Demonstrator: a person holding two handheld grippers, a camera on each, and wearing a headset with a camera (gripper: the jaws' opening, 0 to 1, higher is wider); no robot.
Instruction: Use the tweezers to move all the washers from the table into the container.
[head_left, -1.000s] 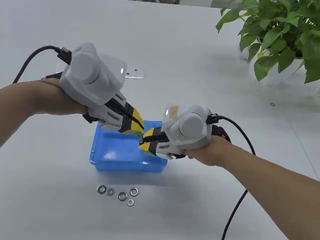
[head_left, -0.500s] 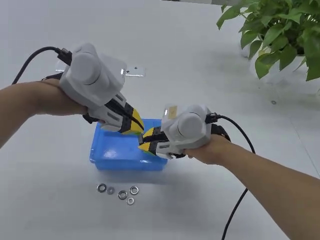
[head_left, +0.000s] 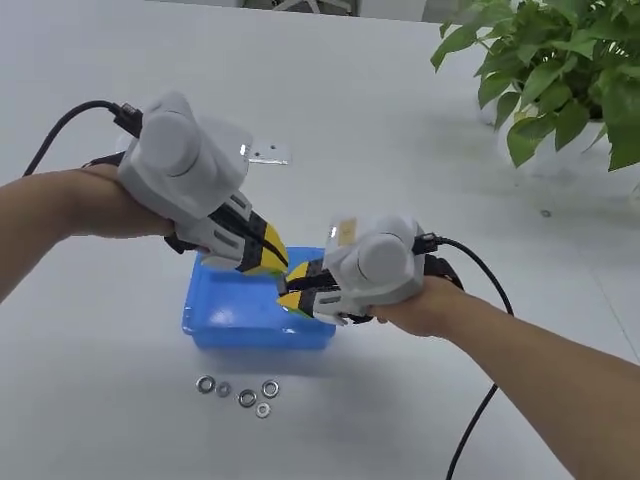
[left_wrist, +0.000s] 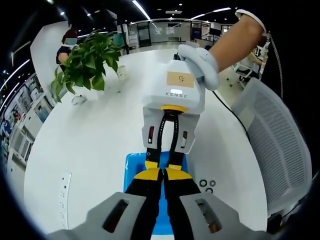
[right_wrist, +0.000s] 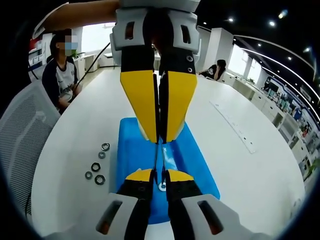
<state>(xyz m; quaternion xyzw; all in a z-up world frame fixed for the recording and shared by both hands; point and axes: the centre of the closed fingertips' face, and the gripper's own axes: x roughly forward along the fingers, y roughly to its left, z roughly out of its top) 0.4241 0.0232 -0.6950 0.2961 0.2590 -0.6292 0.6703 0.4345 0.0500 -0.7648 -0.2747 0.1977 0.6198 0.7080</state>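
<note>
Right gripper view: left gripper & right gripper both look clamped on tweezers, washer at tip over blue container; ease pinch low.

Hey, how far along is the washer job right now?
Little looks done: five washers lie on the table beside the blue container. In hand: left gripper and right gripper meet over it, tweezers between them, apparently carrying one washer. Left: those five.

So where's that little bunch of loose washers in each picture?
Head view: washers bottom centre, below the blue container.
Left gripper view: lower right, beside the container.
Right gripper view: left of the container.
Shared landmark: the blue container.
</note>
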